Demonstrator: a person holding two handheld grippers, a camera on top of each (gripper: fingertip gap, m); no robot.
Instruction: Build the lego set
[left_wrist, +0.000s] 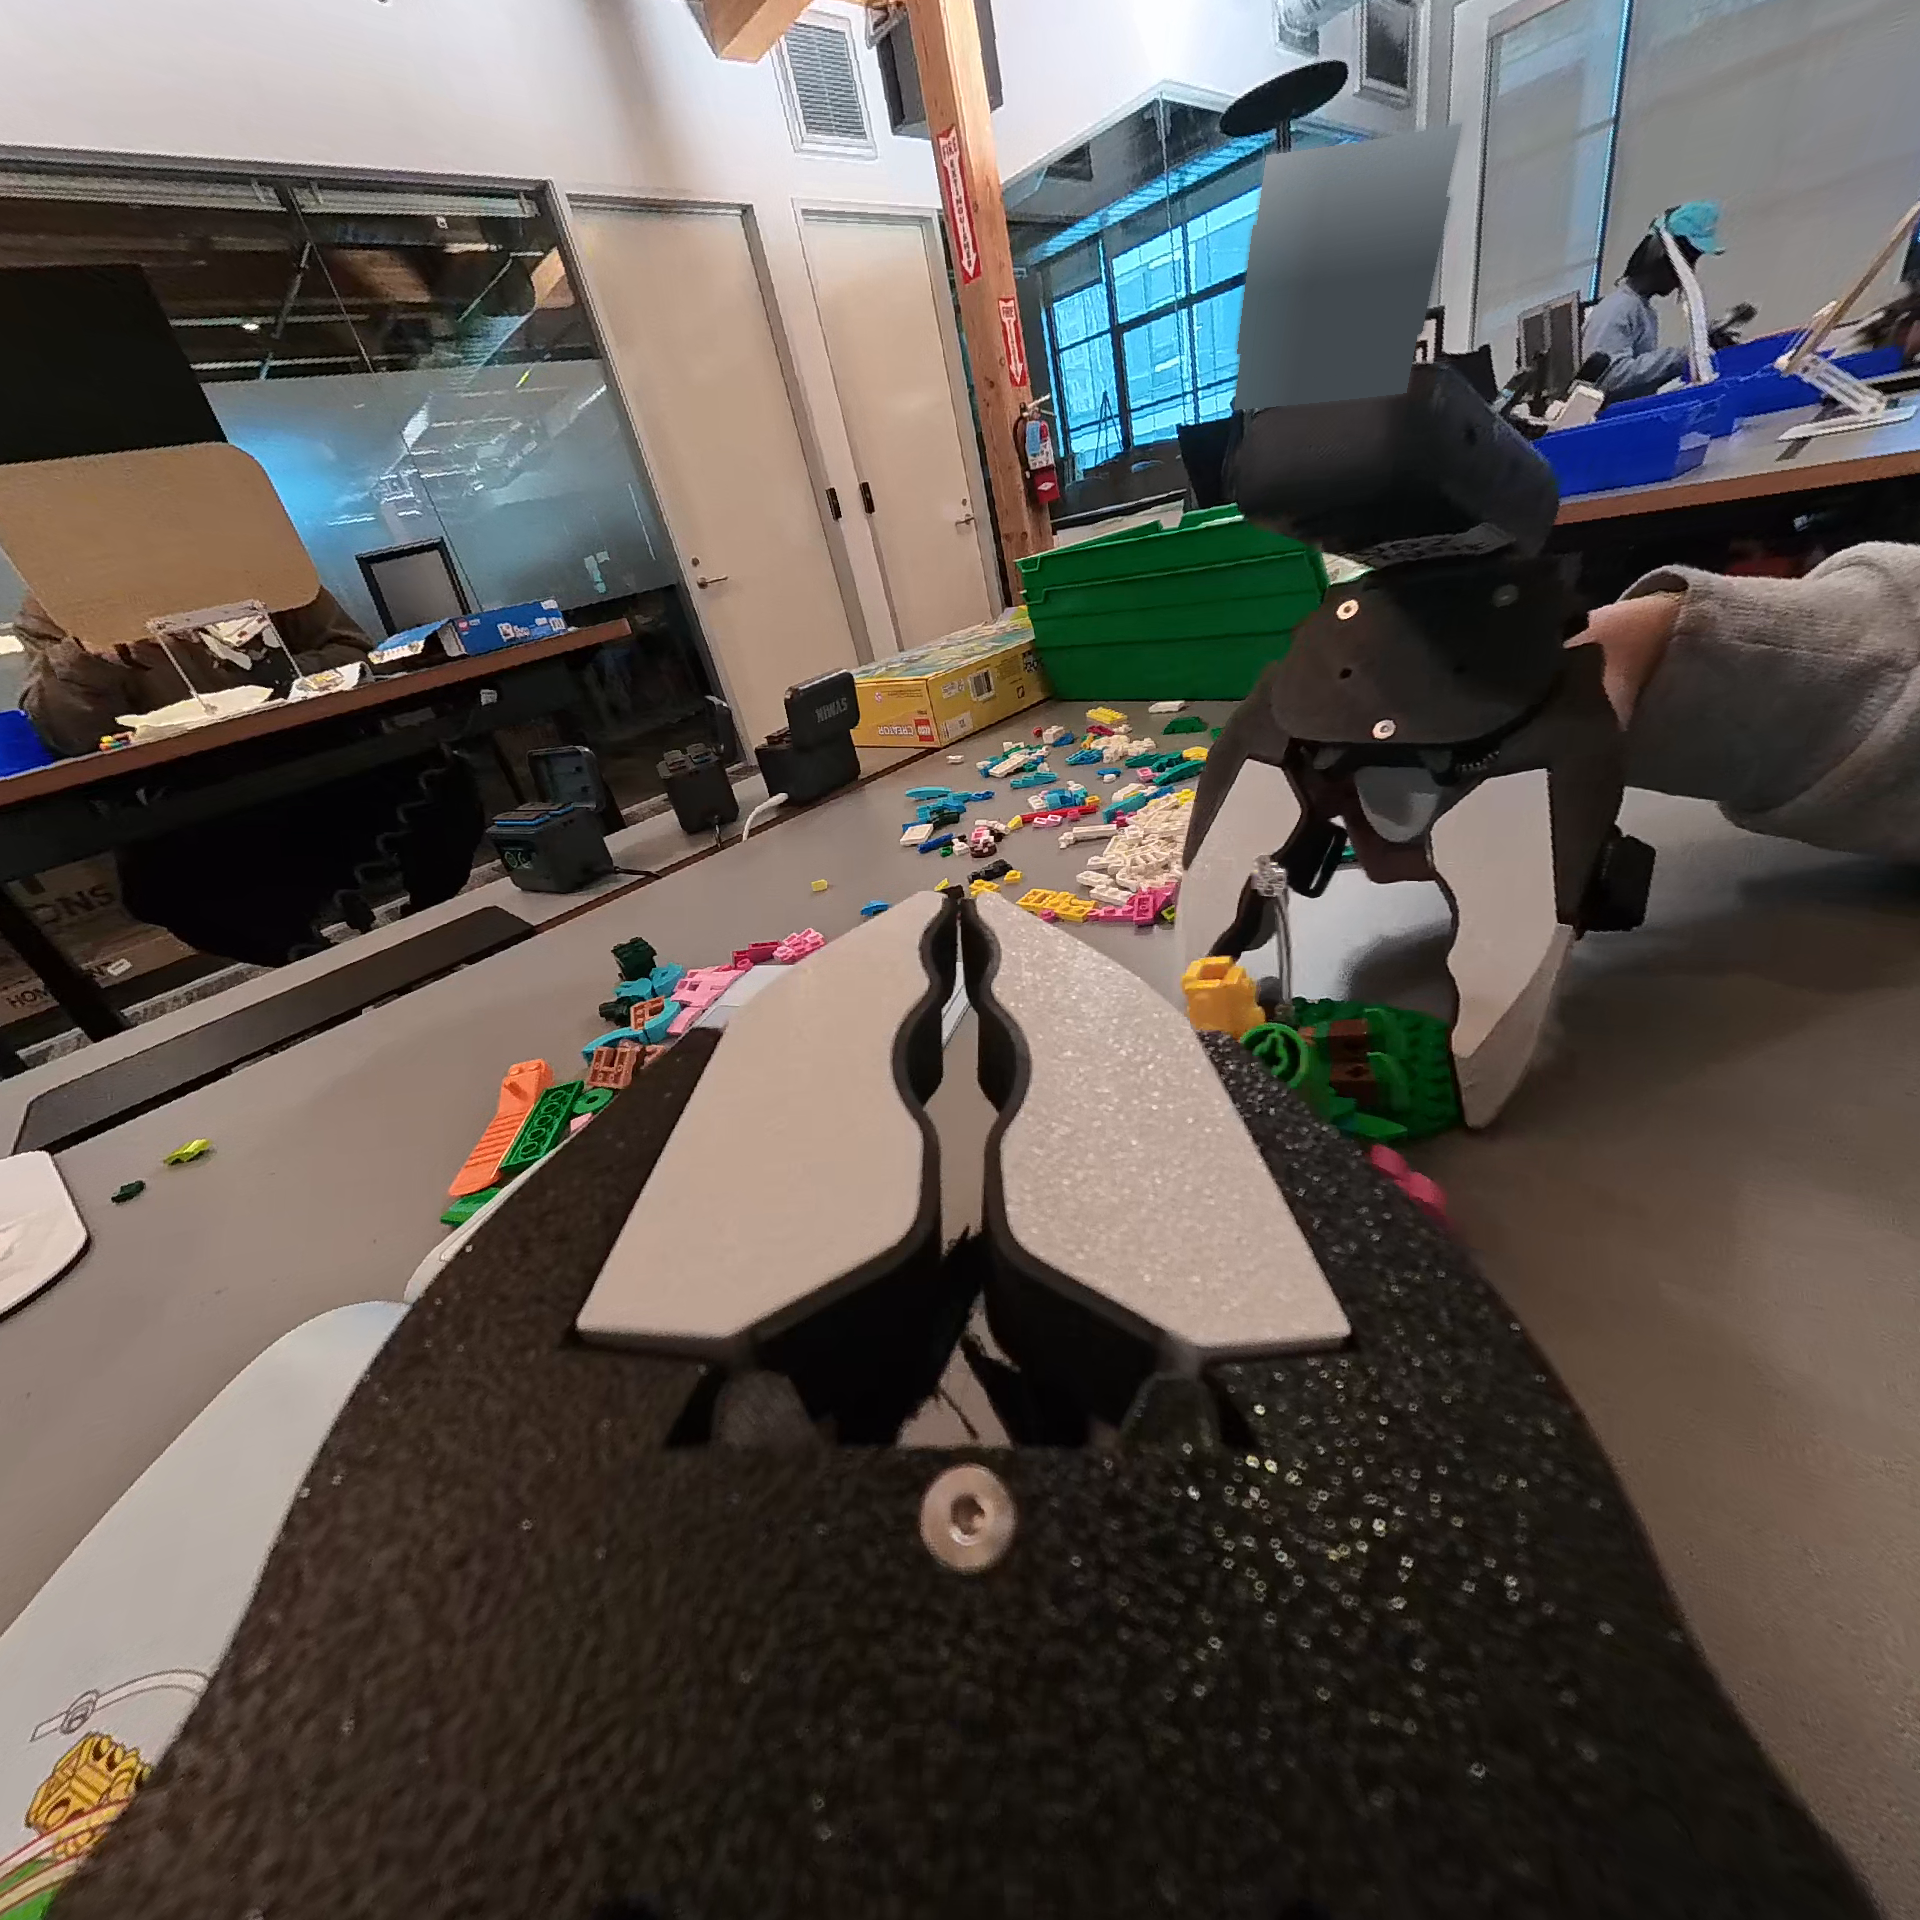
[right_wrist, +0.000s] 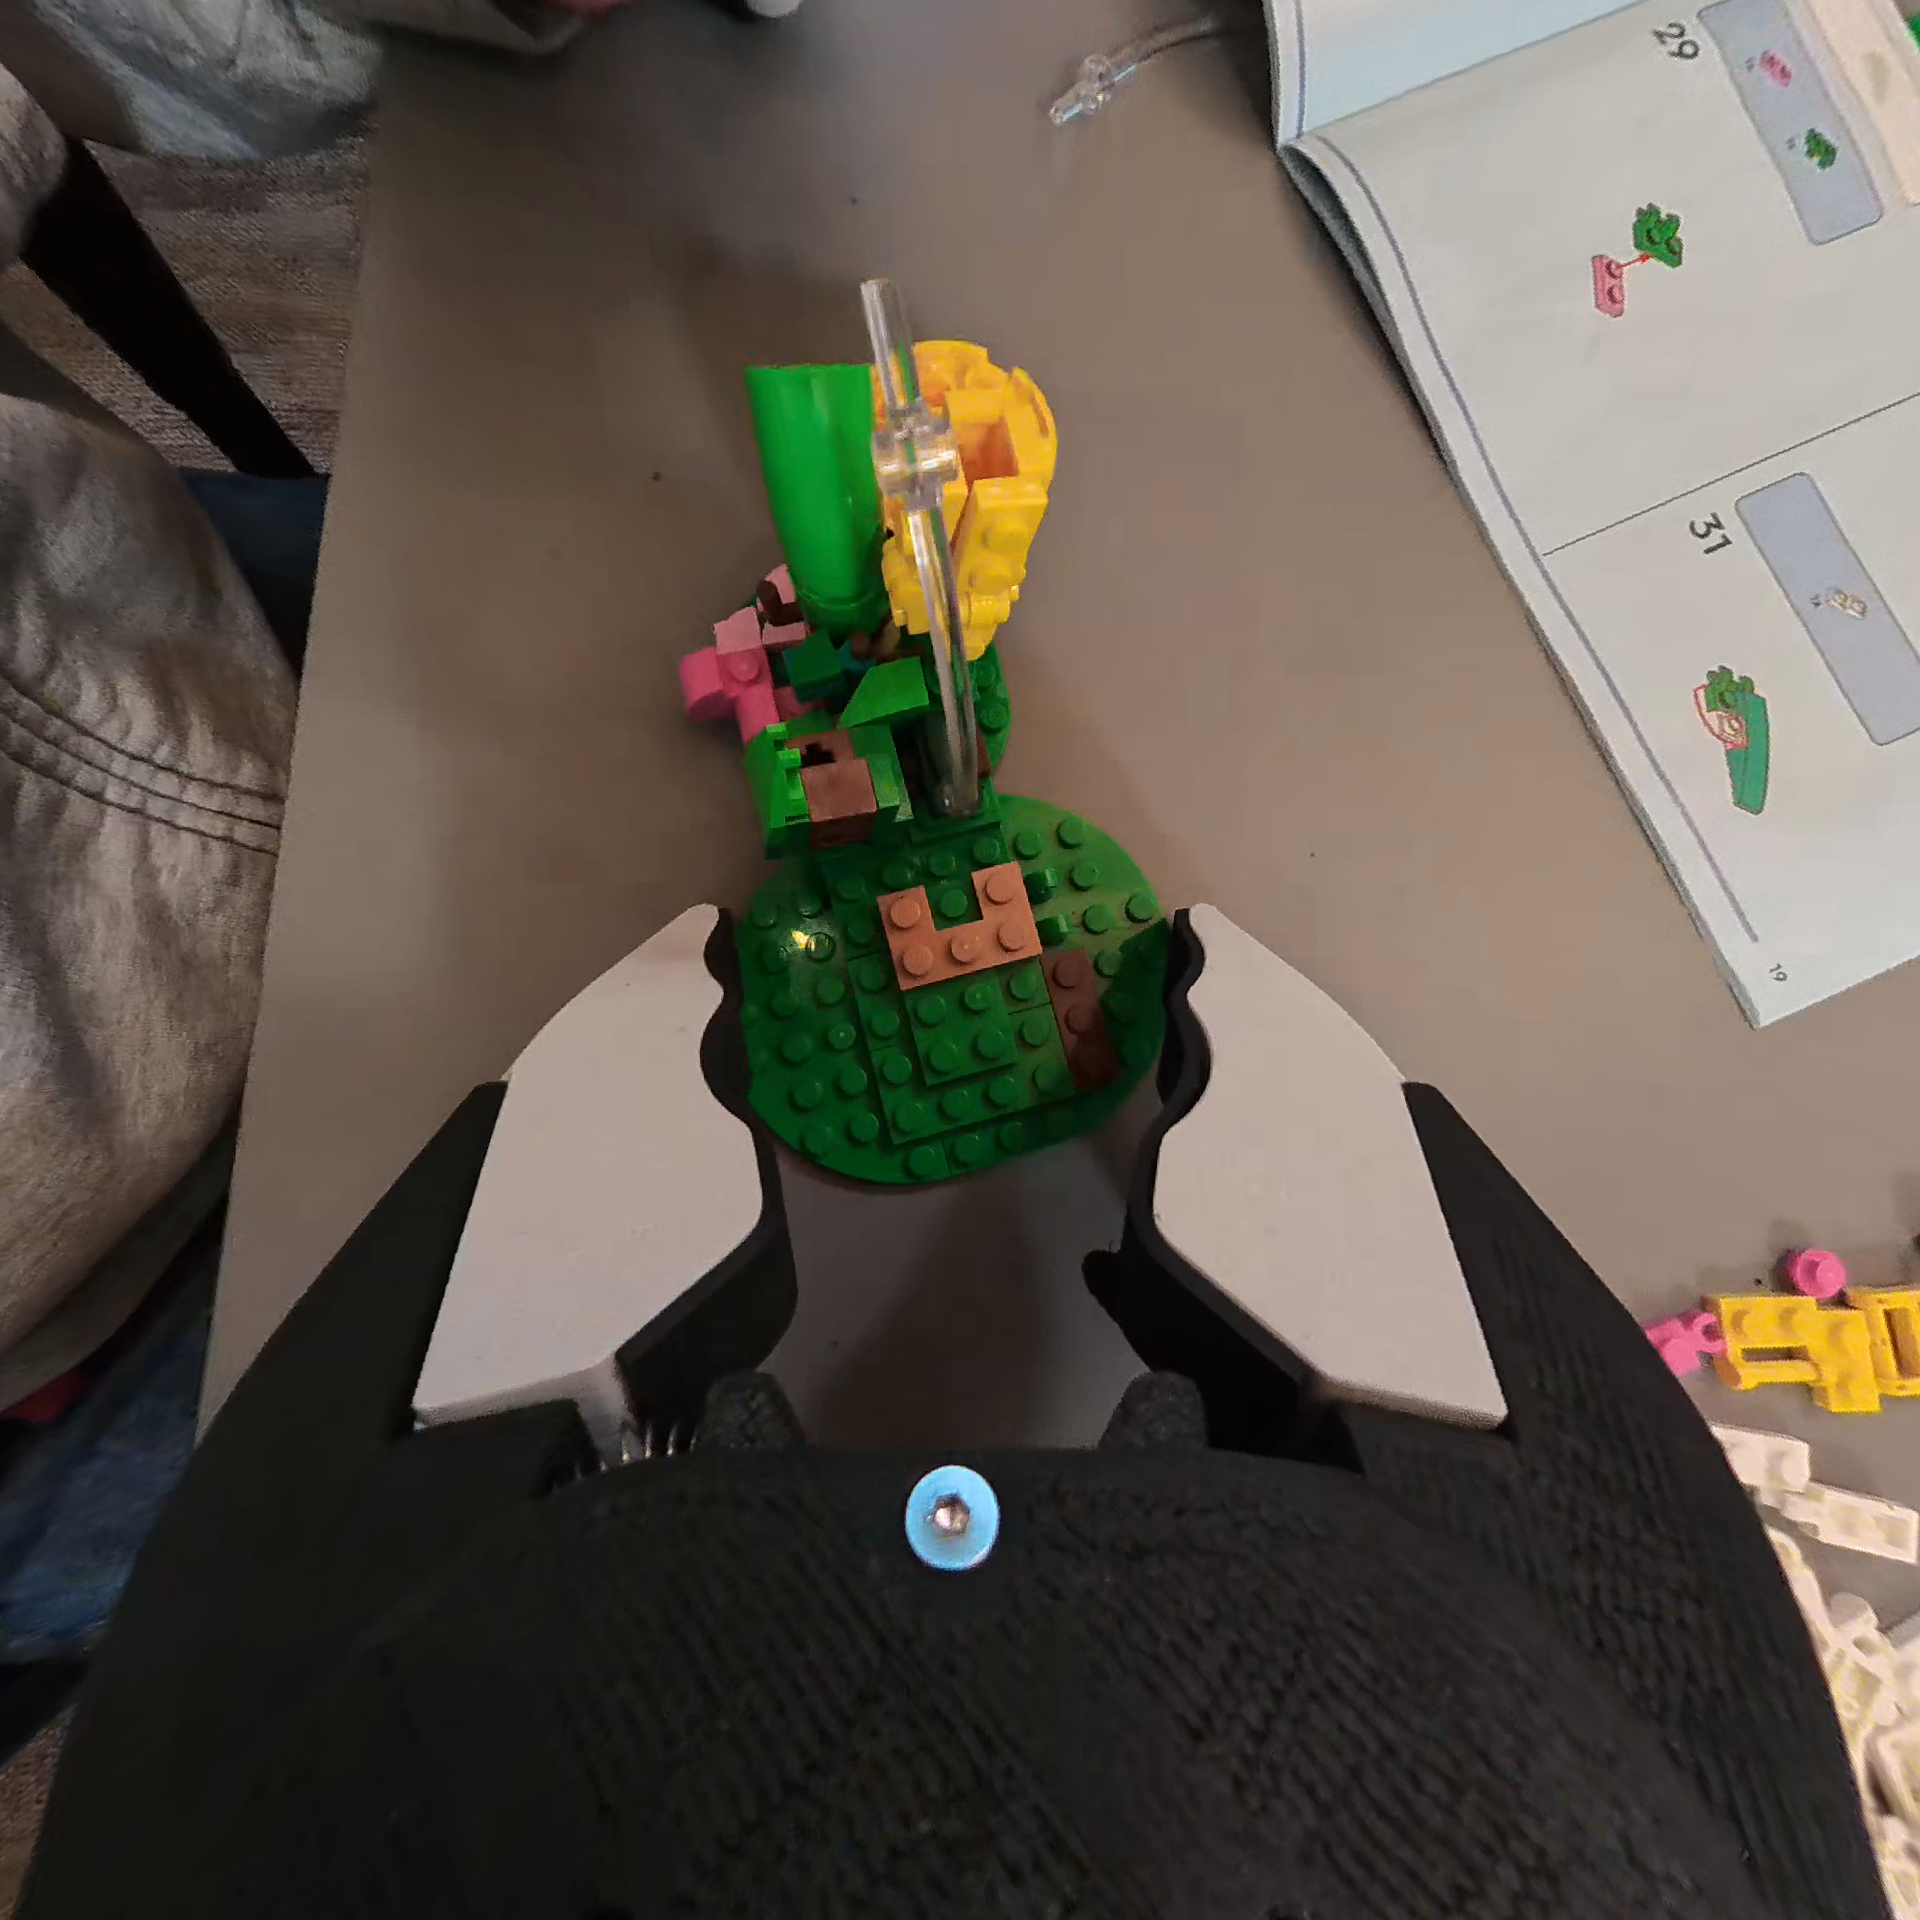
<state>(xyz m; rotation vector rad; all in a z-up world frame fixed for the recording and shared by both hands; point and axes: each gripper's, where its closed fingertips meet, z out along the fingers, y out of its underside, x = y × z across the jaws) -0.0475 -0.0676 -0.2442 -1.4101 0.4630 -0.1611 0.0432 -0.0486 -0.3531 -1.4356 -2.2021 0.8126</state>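
Room: white walls (left_wrist: 312, 73); glass partition (left_wrist: 416, 457); two pale doors (left_wrist: 790, 416); timber post (left_wrist: 977, 270) (fire extinguisher (left_wrist: 1037, 442) at its foot); grid windows (left_wrist: 1143, 322), daylit; grey tables (left_wrist: 1714, 1351).

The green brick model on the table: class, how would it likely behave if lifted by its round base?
The green brick model looks stiff but top-heavy: a yellow flower and a clear rod rise from one end, so it may tip. The rod looks thin and likely fragile. The right gripper brackets the base.
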